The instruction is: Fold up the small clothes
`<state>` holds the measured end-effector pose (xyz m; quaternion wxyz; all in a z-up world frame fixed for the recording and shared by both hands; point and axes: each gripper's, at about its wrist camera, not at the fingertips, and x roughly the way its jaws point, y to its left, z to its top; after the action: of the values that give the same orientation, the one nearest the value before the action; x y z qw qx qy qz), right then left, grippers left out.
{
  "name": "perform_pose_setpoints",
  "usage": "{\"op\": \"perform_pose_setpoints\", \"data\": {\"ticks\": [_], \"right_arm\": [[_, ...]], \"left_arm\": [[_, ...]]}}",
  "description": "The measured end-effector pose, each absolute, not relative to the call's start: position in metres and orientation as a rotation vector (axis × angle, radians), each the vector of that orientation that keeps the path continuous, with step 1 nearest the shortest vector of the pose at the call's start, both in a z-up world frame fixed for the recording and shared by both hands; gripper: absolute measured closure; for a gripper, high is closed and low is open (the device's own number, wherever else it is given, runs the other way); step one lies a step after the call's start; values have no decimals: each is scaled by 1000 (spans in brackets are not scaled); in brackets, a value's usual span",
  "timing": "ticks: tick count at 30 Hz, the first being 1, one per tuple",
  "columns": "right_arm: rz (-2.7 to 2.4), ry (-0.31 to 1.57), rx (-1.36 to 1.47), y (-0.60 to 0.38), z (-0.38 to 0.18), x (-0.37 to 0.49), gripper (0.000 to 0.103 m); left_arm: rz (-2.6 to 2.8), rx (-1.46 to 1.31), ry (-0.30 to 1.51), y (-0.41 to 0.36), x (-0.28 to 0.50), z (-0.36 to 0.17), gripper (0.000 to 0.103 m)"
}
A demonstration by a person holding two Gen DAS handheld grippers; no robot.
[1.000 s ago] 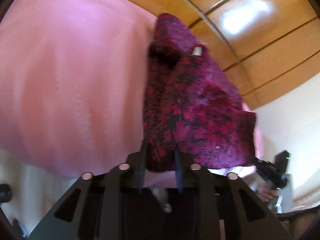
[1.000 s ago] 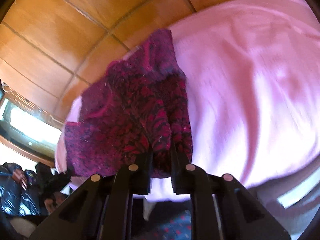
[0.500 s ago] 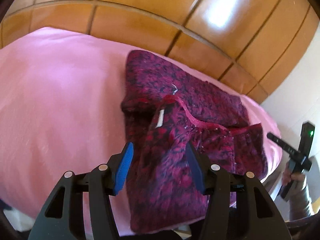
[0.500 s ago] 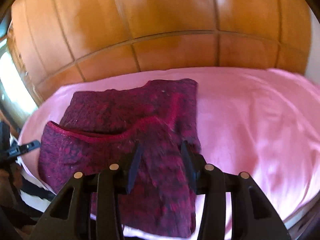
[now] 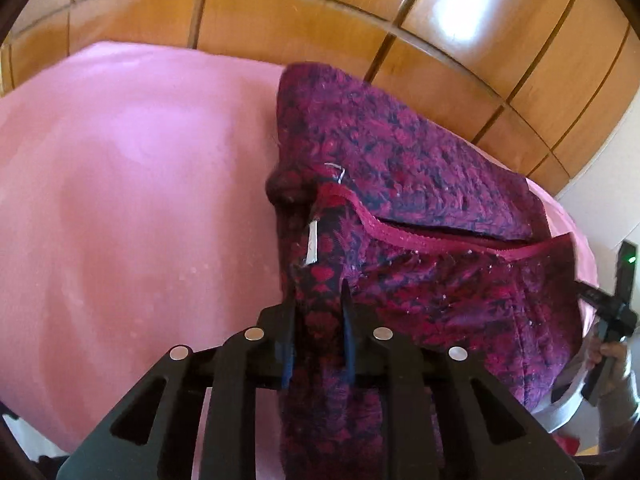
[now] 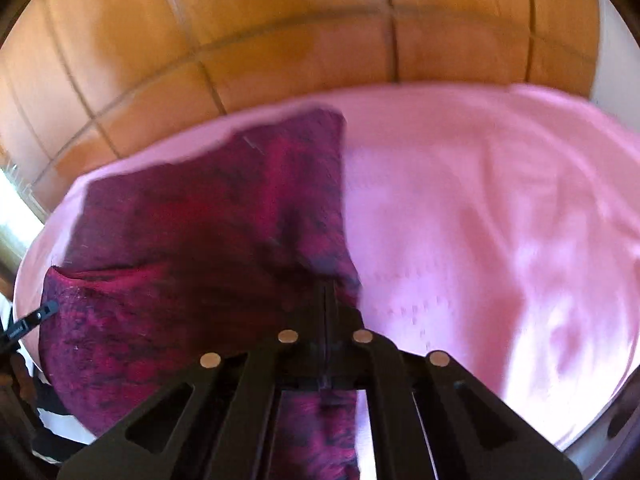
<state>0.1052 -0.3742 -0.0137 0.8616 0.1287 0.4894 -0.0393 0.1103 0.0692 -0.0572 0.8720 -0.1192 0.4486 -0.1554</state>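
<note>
Since half a second ago, both sets of fingers have gone from spread wide over the garment to drawn in on it, and the near edge of the cloth that lay flat now rises into the grippers.

Your left gripper (image 5: 318, 292): jaws closing, with a bunched ridge of the dark red patterned garment (image 5: 420, 200) between the two fingers; the pads sit against the fabric on both sides, so you are pinching it. A white label (image 5: 312, 242) stands just beyond the fingertips, next to the crimson trimmed edge (image 5: 400, 232) that runs off to the right.

Your right gripper (image 6: 329, 292): fingers pressed together with no gap visible; the garment (image 6: 192, 216) runs up to the tips and also shows below the gripper body, so the fabric appears caught between them. This view is motion-blurred, so the exact contact is not sharp.

The garment lies on the pink bedsheet (image 5: 120, 184), partly folded, one layer over another, at the side of the bed near the wooden panelled wall (image 5: 300, 16). In the left view the right gripper and the hand (image 5: 612, 354) holding it show at the far right edge, beside the garment's corner.
</note>
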Motion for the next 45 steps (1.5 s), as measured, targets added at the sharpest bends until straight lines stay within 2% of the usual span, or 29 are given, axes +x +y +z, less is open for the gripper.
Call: {"op": "perform_pose_setpoints", "data": {"ticks": [2,4,5,6,8,9,10,12,13,14,15,16,17,18,19,25,30,37,45], "right_arm": [[-76,1012,301,-379,-16,102,103],[-77,1000,310,-383,-8,97,92],[-73,984,309,-383,-2,94,82],[-69,947,290,-382,10,90,66],[-40,902,249,-375,31,82,64],[-23,887,241,-372,40,82,60],[17,870,235,-366,48,81,51],[71,859,201,-350,53,86,44],[84,868,165,-341,51,91,44],[87,889,138,-333,45,96,44],[87,915,118,-328,36,102,45],[86,951,97,-322,24,108,53],[78,985,80,-321,15,109,65],[62,1015,63,-318,8,111,83],[62,1012,62,-318,7,106,85],[139,908,106,-320,59,61,87],[153,830,179,-328,92,60,87],[97,769,289,-347,93,129,87],[2,800,246,-346,72,231,87]], "left_arm": [[-340,-271,936,74,112,-53,70],[-348,-315,918,83,111,-45,55],[-355,-335,898,87,109,-40,53],[-363,-343,886,90,107,-36,53],[-394,-337,874,90,104,-29,53],[-403,-330,867,88,103,-28,53],[-417,-311,870,83,104,-30,53],[-419,-267,890,72,106,-35,53],[-415,-254,903,66,109,-42,53],[-415,-250,915,63,110,-46,72],[-409,-232,924,59,111,-50,82],[-392,-220,908,59,108,-50,86],[-387,-226,892,60,104,-47,88],[-381,-237,874,62,99,-44,88],[-369,-238,841,64,89,-36,89],[-393,-204,727,64,43,3,90],[-409,-257,668,69,47,28,90],[-387,-228,590,57,108,53,91],[-313,-210,649,41,209,41,91]]}}
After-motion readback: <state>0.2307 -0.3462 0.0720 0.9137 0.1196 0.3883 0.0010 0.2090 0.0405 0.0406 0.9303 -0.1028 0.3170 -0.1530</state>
